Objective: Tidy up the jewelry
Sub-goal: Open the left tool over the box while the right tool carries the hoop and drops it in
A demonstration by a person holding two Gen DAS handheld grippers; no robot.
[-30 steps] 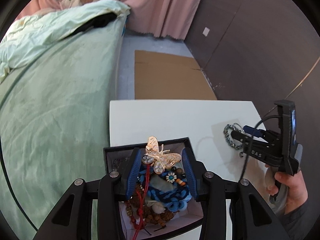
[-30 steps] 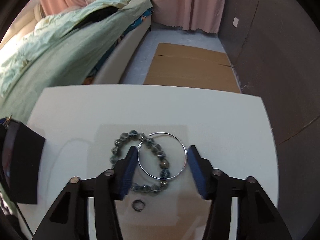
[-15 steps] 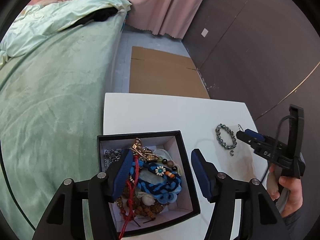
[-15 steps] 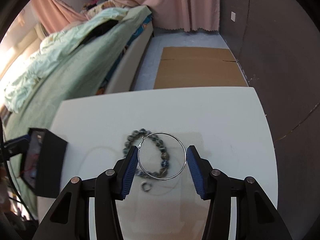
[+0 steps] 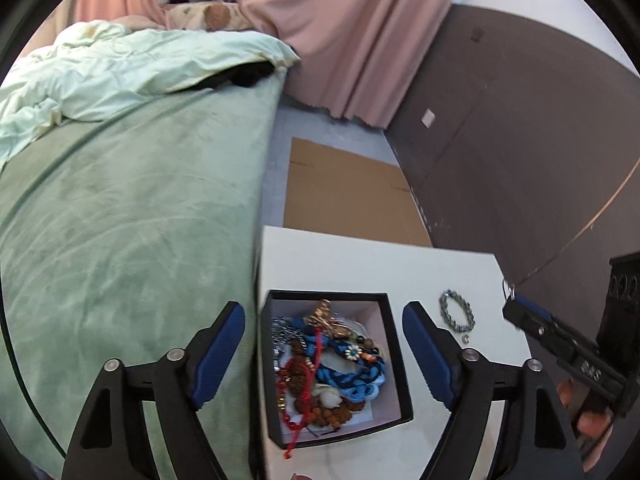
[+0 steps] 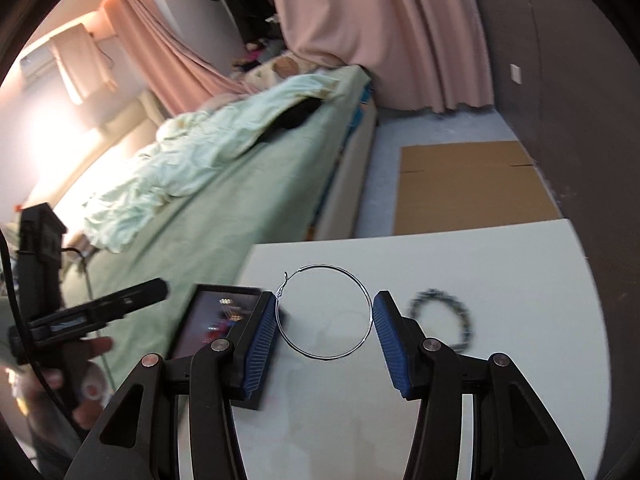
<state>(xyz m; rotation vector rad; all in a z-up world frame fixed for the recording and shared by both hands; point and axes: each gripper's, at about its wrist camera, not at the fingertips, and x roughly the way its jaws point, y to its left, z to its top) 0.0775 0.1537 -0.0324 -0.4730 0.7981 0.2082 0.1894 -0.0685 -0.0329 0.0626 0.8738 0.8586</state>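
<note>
My left claw [image 5: 320,344] has let the brooch [image 5: 326,317] drop into the box [image 5: 394,344] and is opening empty, while my right claw [image 6: 325,322] lifts the hoop [image 6: 325,312] it grips off the worktop [image 6: 520,272], next for the box.

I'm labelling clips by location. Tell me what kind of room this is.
Most likely a bedroom. A bed with a green cover and a rumpled pale quilt fills one side, pink curtains hang behind it, and a small white table stands at the bedside.
</note>
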